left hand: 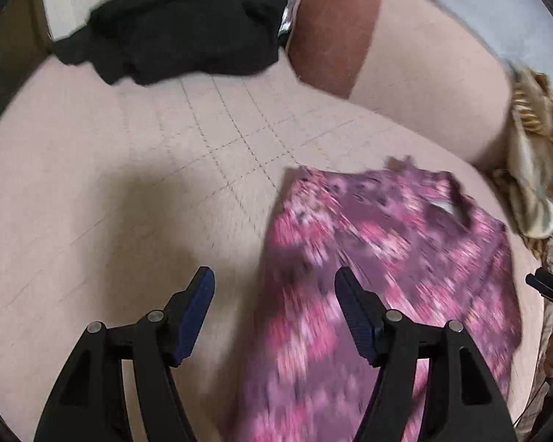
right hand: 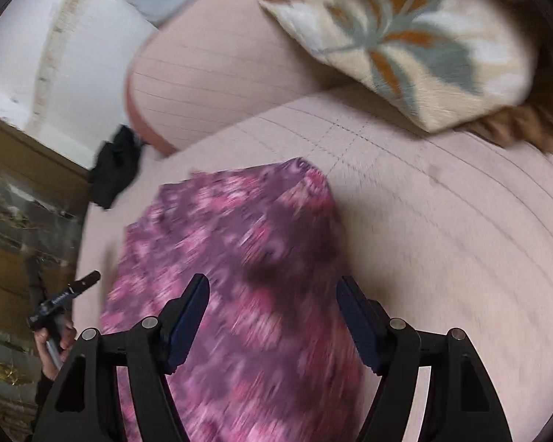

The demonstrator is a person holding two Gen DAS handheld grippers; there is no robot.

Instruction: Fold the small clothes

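**Ana:** Fingers first: on the left gripper (left hand: 274, 287) both black arms end in ribbed dark-blue pads (left hand: 354, 316), spread wide with nothing between them. Bare cushion lies under the gap, and only the right-hand pad hangs over cloth.

**Ben:** Same on the right gripper (right hand: 272, 291). Its fingers (right hand: 188, 316) stand apart and pinch nothing, with the floral garment (right hand: 239, 276) lying beneath them.

**Ana:** That garment (left hand: 387, 276) is thin fabric, purple with a pink blotchy print, blurred in both views. It lies flat on the pale pink sofa seat (left hand: 129, 184), a rough rectangle. From the left wrist it runs from six o'clock up toward three, with a neckline notch and a pale label near the far edge.

**Ben:** The seat looks like short-pile upholstery crossed by stitched lines that form a grid. In my view the other gripper (right hand: 66, 298) shows at nine o'clock, a hand (right hand: 55, 339) wrapped round its handle.

**Ana:** And I catch yours at the rim near three to four o'clock, fingers beside it.

**Ben:** Farther off, at one o'clock, sits a plump woven cushion (right hand: 416, 44), cream with grey and orange leaf shapes. It rests against the backrest (right hand: 221, 73).

**Ana:** At eleven to twelve o'clock a crumpled black garment (left hand: 180, 29) lies heaped at the seat's far edge, matte and soft. Beside it at one o'clock is a rounded rust-brown panel (left hand: 335, 25) on the backrest
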